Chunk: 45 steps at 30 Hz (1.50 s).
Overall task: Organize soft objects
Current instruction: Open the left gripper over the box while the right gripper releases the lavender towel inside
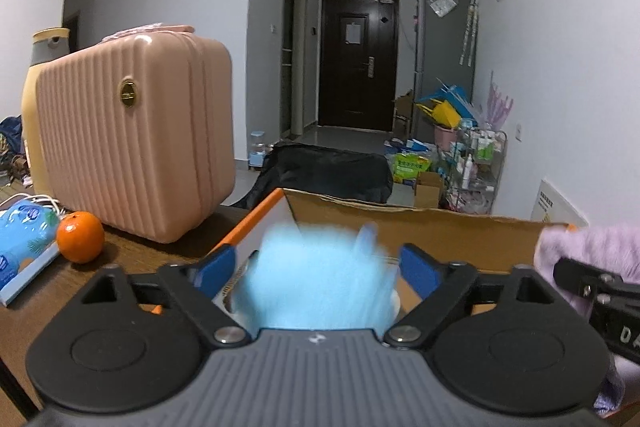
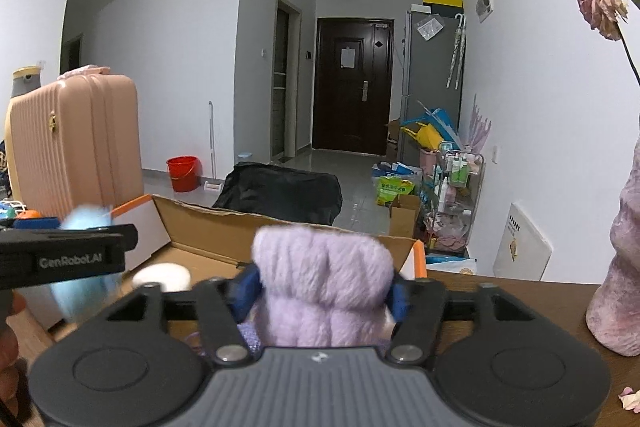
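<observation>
My left gripper [image 1: 316,269] stands spread around the blue fluff [image 1: 316,279]; my right gripper [image 2: 322,289] brackets the purple sock [image 2: 324,291], grip unclear. Either could snag on a pad and miss the box [image 1: 420,227].

We see a dark brown wooden table [image 1: 132,255] carrying an open cardboard box [image 1: 416,227]. Left of the box stands a pink ribbed case [image 1: 136,139]; an orange [image 1: 80,237] lies left of the box, nearer the camera. Right of the box stands a mottled pink vase [image 2: 620,267].
</observation>
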Each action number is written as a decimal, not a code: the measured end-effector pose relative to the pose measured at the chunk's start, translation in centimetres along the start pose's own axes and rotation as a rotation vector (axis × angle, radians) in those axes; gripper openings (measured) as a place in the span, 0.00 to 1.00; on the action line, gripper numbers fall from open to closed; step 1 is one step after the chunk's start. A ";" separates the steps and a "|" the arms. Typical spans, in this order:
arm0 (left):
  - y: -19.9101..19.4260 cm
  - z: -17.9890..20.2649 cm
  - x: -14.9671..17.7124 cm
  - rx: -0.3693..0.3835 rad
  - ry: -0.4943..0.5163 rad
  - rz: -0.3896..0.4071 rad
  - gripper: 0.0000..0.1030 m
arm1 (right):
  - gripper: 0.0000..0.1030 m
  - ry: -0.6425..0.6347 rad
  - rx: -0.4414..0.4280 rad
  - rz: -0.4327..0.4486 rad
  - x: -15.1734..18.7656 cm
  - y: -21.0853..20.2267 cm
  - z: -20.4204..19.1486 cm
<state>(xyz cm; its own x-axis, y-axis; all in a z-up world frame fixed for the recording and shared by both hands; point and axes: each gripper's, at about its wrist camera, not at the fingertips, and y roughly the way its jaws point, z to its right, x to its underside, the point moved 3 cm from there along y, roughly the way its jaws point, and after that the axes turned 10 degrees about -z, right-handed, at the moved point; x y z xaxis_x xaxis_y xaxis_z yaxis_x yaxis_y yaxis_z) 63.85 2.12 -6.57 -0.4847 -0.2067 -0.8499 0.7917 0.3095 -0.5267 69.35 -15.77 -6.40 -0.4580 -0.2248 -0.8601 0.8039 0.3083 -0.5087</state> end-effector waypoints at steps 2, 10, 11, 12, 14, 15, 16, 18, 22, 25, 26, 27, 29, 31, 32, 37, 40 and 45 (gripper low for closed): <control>-0.1 -0.3 -0.1 -0.010 -0.020 0.007 1.00 | 0.93 0.008 0.001 0.013 -0.1 -0.2 0.1; -0.4 -1.3 -0.2 -0.049 -0.062 0.022 1.00 | 1.00 0.012 0.019 0.007 -0.1 -0.1 0.2; -0.3 -1.3 -0.2 -0.049 -0.067 0.019 1.00 | 1.00 0.012 0.021 0.004 0.0 0.0 0.2; -0.3 -1.4 -0.2 -0.048 -0.070 0.017 1.00 | 1.00 0.012 0.022 0.003 0.0 0.0 0.2; -0.2 -1.4 -0.2 -0.048 -0.070 0.013 1.00 | 1.00 0.013 0.025 0.003 0.1 0.0 0.2; -0.1 -1.3 -0.4 -0.050 -0.069 0.012 1.00 | 1.00 0.014 0.026 0.003 0.1 0.0 0.3; -0.1 -1.3 -0.4 -0.051 -0.067 0.012 1.00 | 1.00 0.015 0.027 0.003 0.1 -0.1 0.3; -0.2 -1.3 -0.4 -0.052 -0.067 0.015 1.00 | 1.00 0.016 0.031 0.002 0.0 -0.1 0.4; -0.3 -1.3 -0.2 -0.048 -0.064 0.014 1.00 | 1.00 0.018 0.055 -0.008 -0.4 -0.7 0.7; -0.4 -1.3 -0.1 -0.039 -0.059 0.008 1.00 | 1.00 0.033 0.055 -0.007 -0.5 -1.3 1.2; -0.5 -1.2 -0.1 -0.038 -0.054 0.006 1.00 | 1.00 0.036 0.056 -0.008 -0.5 -1.4 1.3; -0.5 -1.2 0.0 -0.039 -0.046 0.003 1.00 | 1.00 0.038 0.059 -0.010 -0.4 -1.6 1.5; -0.5 -1.1 0.4 -0.039 -0.031 -0.007 1.00 | 1.00 0.043 0.063 -0.012 -0.2 -1.8 1.7; -0.6 -1.1 0.8 -0.027 -0.019 -0.021 1.00 | 1.00 0.050 0.065 -0.010 0.0 -2.2 1.9; -0.6 -1.1 1.0 -0.023 -0.015 -0.023 1.00 | 1.00 0.053 0.064 -0.007 0.1 -2.4 2.0; -1.2 -1.2 2.0 -0.018 0.019 -0.003 1.00 | 1.00 0.060 0.065 0.015 0.5 -3.7 2.2; -1.8 -1.5 2.5 0.006 0.016 0.001 1.00 | 1.00 0.066 0.071 0.031 1.0 -4.6 2.4; -3.0 -1.9 3.1 0.031 0.028 0.010 1.00 | 1.00 0.071 0.086 0.054 1.5 -6.3 2.6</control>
<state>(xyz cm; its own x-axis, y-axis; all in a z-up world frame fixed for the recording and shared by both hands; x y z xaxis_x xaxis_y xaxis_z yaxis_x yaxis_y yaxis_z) 59.28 2.33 -7.66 -0.4861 -0.1777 -0.8557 0.8077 0.2825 -0.5175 64.62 -20.49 -4.40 -0.4362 -0.1427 -0.8885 0.8565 0.2371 -0.4585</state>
